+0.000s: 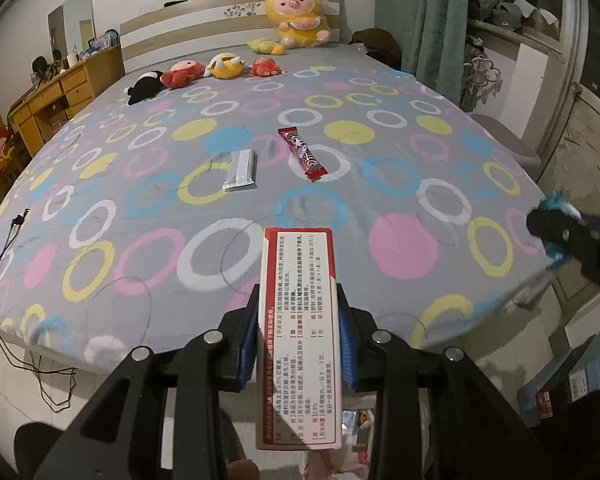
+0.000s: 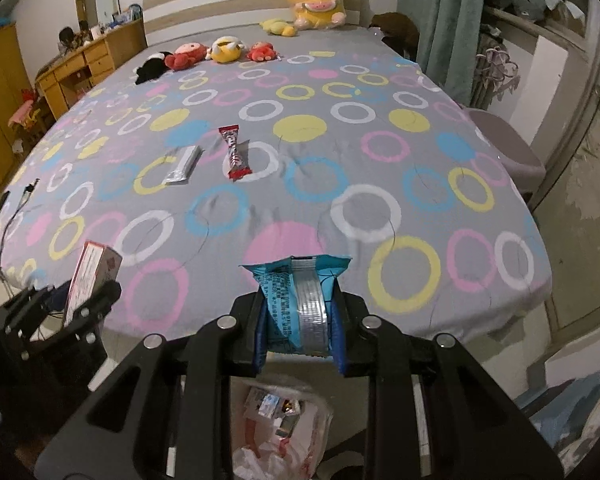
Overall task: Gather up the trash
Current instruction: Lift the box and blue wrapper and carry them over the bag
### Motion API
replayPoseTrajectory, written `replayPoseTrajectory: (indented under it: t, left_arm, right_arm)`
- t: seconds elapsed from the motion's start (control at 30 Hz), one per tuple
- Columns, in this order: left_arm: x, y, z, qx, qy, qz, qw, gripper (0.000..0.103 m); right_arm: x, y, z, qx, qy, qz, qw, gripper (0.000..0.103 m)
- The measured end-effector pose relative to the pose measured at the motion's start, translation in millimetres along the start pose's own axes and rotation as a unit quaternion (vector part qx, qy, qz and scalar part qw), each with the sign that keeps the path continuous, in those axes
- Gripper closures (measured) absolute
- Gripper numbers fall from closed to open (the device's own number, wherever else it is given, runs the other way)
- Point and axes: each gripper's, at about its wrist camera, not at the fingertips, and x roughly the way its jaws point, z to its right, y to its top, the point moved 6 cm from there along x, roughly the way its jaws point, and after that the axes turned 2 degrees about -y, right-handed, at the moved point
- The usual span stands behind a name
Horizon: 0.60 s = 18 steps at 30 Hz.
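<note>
Left tool [image 1: 300, 340] clamped on a red-and-white box [image 1: 298, 320], blue pads pressing both long sides, box standing on end and sticking out past the fingertips. In the right view the same box [image 2: 88, 276] shows at lower left, held over the bed's near edge.

Right tool [image 2: 300, 320] clamped on a blue wrapper [image 2: 300, 300] with a silver strip down the middle; wrapper crumpled between the pads, top edge fanning out above them. In the left view that tool [image 1: 560, 236] is at far right, blue wrapper partly blurred.

Both tools over the foot of the bed [image 2: 380, 152], which has a grey sheet with coloured rings.

Still on the bed, mid-sheet: silver wrapper [image 1: 241, 169] lying flat, red wrapper [image 1: 303, 153] just to its right, the two apart.

Trash bag [image 2: 280, 428] on the floor under the right tool, open, scraps inside.

Plush toys [image 1: 204, 74] in a row near the headboard, well apart from the wrappers. Black cable [image 1: 4, 248] hangs off the bed's left edge.
</note>
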Motion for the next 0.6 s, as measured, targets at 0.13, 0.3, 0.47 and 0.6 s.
replayPoseTrajectory:
  t: [0.13,0.3,0.47,0.6]
  left_arm:
    - [-15,-14,5,0.006,0.001,-0.005,1.0,0.07]
    - [-23,-34,9,0.003,-0.003,-0.024,0.9997,0.07]
    - [-29,-58,16,0.008,0.002,-0.036,0.9993,0.07]
    - [-26,-81,21,0.01,-0.001,-0.055,0.9984,0.07]
  right_arm:
    - [-18,-30,-1,0.008,0.011,0.011,1.0,0.079]
    - [-30,-69,-3,0.016,0.017,0.013,1.0,0.079]
    - [-24,-105,-10,0.025,0.027,-0.005,0.999,0.079]
    - [-18,-126,-9,0.034,0.029,-0.018,0.999,0.079]
